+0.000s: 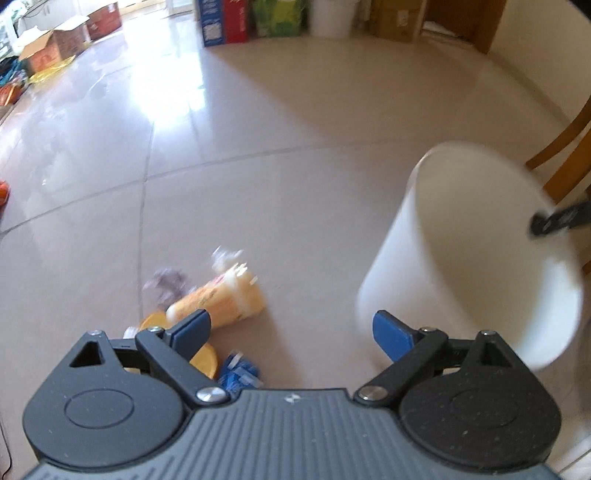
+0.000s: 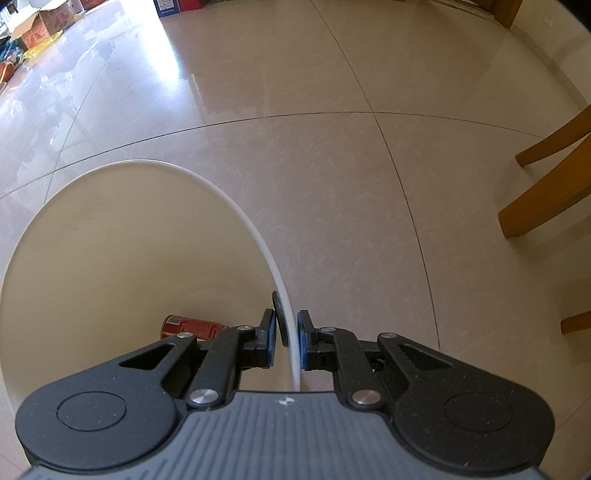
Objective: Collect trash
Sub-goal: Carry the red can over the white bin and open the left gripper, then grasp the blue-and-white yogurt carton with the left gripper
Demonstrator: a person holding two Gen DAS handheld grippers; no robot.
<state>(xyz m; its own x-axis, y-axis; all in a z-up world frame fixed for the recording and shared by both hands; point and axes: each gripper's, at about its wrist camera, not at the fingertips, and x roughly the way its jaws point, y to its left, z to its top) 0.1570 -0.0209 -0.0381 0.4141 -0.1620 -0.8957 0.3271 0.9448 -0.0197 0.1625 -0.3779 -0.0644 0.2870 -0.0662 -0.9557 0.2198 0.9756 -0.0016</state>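
In the left wrist view my left gripper (image 1: 291, 321) hangs open over the tiled floor with nothing between its blue pads. Just beyond its left finger lies a pile of trash: a yellow-orange snack packet (image 1: 221, 299), a crumpled pale wrapper (image 1: 170, 280), an orange round piece (image 1: 205, 360) and a blue wrapper (image 1: 238, 373). The white trash bin (image 1: 443, 258) stands tilted at the right. My right gripper (image 2: 287, 321) is shut on the bin's thin rim (image 2: 236, 210). A red can (image 2: 192, 328) lies at the bottom inside the bin.
Wooden chair legs (image 2: 546, 184) stand to the right of the bin. Cardboard boxes (image 1: 55, 44) and clutter line the far left. Coloured cartons (image 1: 236, 22) and a white bucket (image 1: 332, 16) sit against the far wall.
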